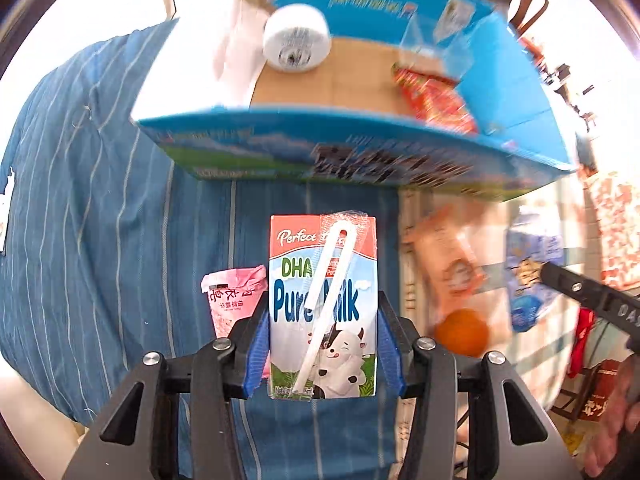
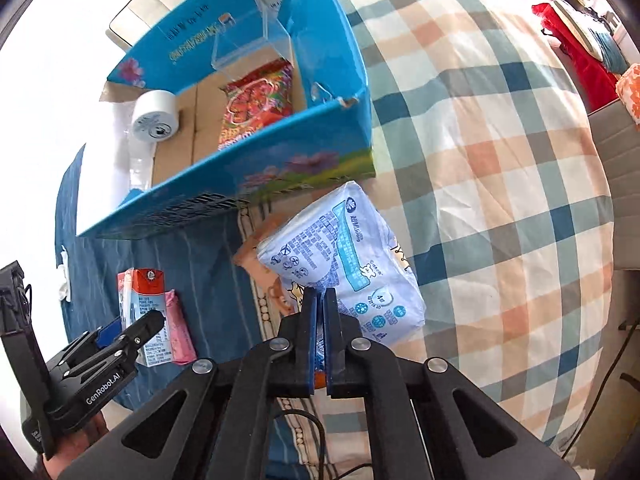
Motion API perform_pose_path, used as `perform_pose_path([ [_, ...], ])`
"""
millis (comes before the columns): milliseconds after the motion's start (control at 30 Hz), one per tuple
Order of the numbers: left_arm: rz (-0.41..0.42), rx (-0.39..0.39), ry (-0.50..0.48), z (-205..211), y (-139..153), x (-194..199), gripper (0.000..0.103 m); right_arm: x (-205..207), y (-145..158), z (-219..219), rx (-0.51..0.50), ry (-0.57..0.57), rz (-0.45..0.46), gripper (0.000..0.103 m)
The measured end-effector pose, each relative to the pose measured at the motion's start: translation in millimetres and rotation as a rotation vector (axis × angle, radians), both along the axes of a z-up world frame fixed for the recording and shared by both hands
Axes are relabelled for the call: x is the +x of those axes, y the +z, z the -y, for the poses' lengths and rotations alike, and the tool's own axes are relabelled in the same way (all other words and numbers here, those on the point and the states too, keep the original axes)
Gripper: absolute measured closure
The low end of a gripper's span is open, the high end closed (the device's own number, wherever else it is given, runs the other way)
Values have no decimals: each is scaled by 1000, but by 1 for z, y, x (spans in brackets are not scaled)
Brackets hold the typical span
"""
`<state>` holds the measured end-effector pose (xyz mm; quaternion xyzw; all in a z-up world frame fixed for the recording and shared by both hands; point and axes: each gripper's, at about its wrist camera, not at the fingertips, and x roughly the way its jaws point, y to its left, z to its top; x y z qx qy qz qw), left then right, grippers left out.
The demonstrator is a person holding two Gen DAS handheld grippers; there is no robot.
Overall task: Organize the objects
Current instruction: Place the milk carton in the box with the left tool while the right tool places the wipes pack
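Note:
A milk carton (image 1: 323, 280) with a white straw on its face sits between the blue pads of my left gripper (image 1: 323, 308), which is shut on it and holds it above a pink packet (image 1: 234, 300). In the right wrist view the same carton (image 2: 146, 284) shows at the lower left. My right gripper (image 2: 320, 296) is shut on the thin edge of a blue-and-white soft pack (image 2: 352, 256). Beyond both stands an open blue cardboard box (image 2: 280, 152) holding a white tape roll (image 2: 156, 118), a red snack bag (image 2: 256, 108) and a clear plastic container (image 2: 252, 40).
An orange (image 1: 462, 332) and a peach-coloured packet (image 1: 452, 264) lie beside the soft pack. Everything rests on a bed with a blue striped cloth (image 1: 100, 240) and a plaid quilt (image 2: 500, 160). Chairs and red fabric stand past the bed's far edge.

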<state>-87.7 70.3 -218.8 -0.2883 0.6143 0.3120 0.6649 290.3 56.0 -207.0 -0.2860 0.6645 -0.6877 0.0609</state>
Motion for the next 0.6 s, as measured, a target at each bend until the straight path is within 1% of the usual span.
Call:
perform_pose_path([
  [67,39,7,-22,-1,20,9,59,4,-14,-15,14,15,18,101],
  [100,58,13,-30,1,30,9,59,2,-31,-17,27,25,29,101],
  [133,78,19,-39,4,47,-9,59,3,-42,-22,38,33,45,101],
  [167,98,24,-47,2,59,-4,59,1,-53,-27,52,35,60,101],
  [233,130,40,-76,-5,74,-4,59,10,-70,-31,76,48,92,101],
  [300,148,67,-94,-14,86,9,59,18,-83,-40,103,64,107,101],
  [333,152,81,-105,-23,85,19,59,22,-90,-41,111,76,115,101],
  [367,162,97,-111,-25,96,21,59,26,-99,-40,120,84,112,101],
  [400,169,109,-128,-23,103,25,59,34,-108,-48,128,102,109,101],
  [467,170,131,-138,-30,114,23,59,41,-120,-48,139,125,104,101],
  [533,179,133,-149,-39,120,25,59,44,-131,-39,144,144,107,101],
  [600,180,146,-164,-49,119,32,59,46,-141,-29,143,159,111,101],
])
